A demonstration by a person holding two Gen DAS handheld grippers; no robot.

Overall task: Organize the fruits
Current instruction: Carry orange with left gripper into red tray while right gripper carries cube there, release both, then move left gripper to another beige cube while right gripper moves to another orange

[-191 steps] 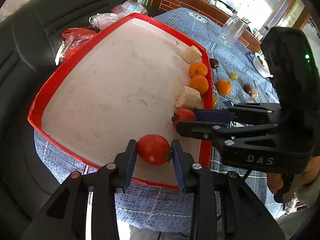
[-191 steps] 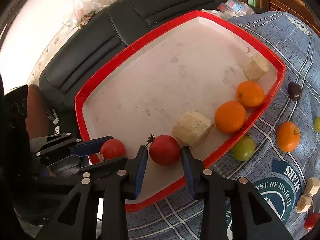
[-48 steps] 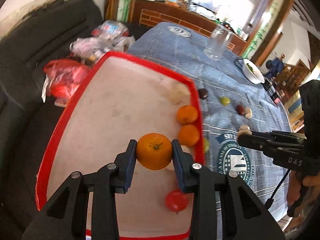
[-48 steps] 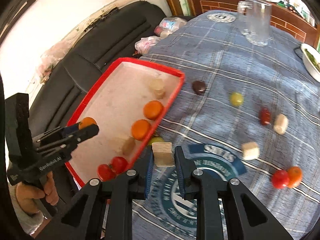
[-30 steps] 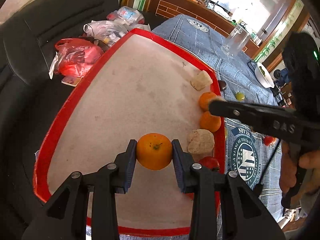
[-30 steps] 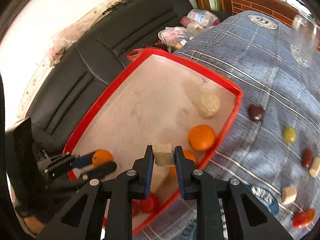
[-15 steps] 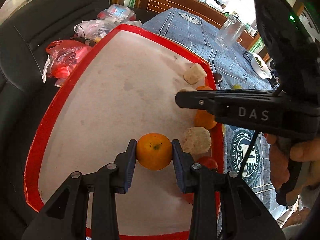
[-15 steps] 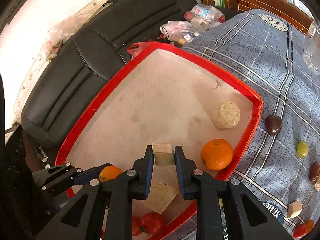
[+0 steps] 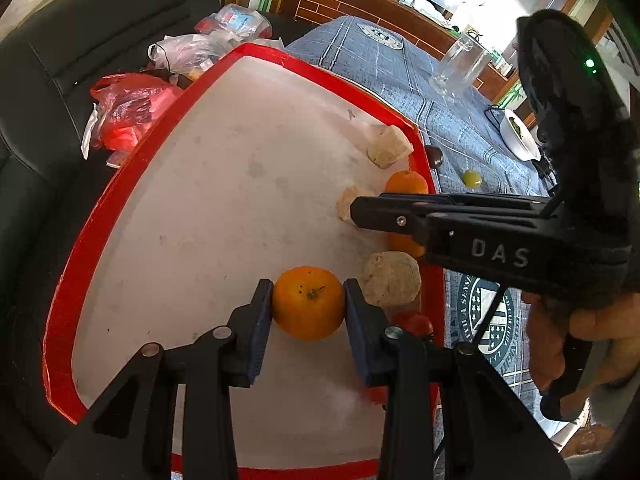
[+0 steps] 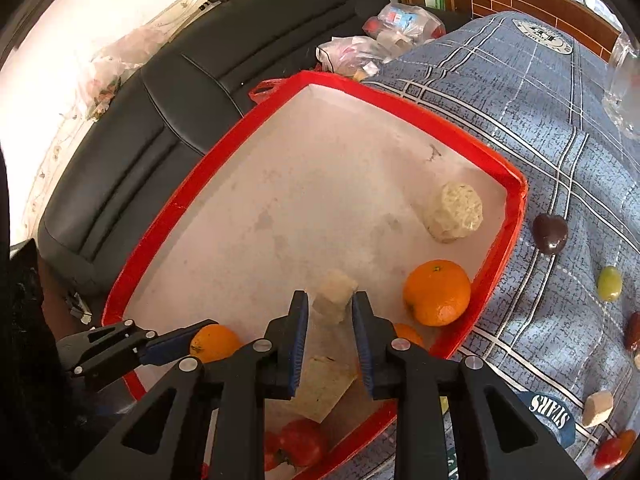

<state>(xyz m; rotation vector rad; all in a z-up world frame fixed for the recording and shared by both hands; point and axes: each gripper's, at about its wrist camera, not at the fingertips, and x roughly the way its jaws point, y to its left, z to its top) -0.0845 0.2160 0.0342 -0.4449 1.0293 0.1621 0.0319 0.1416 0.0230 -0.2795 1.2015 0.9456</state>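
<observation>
A red-rimmed tray (image 9: 100, 216) with a white floor lies on the blue checked cloth; it also shows in the right wrist view (image 10: 188, 196). My left gripper (image 9: 308, 304) is shut on an orange (image 9: 308, 302) low over the tray's near part. My right gripper (image 10: 330, 312) has its jaws parted around a beige cube (image 10: 334, 290) that sits tilted on the tray floor, with gaps at both sides. In the tray lie more oranges (image 10: 437, 293), beige chunks (image 10: 454, 211) and red tomatoes (image 10: 298, 444).
On the cloth outside the tray lie a dark plum (image 10: 550, 232), a green fruit (image 10: 609, 283), a beige cube (image 10: 597, 403) and small tomatoes (image 10: 610, 452). A glass (image 9: 460, 70) and a white bowl (image 9: 518, 136) stand farther off. A black sofa with plastic bags (image 9: 132, 108) borders the tray.
My right gripper has opened and the beige cube now rests on the tray floor. My left gripper still holds the orange and has sunk a little closer to the tray.
</observation>
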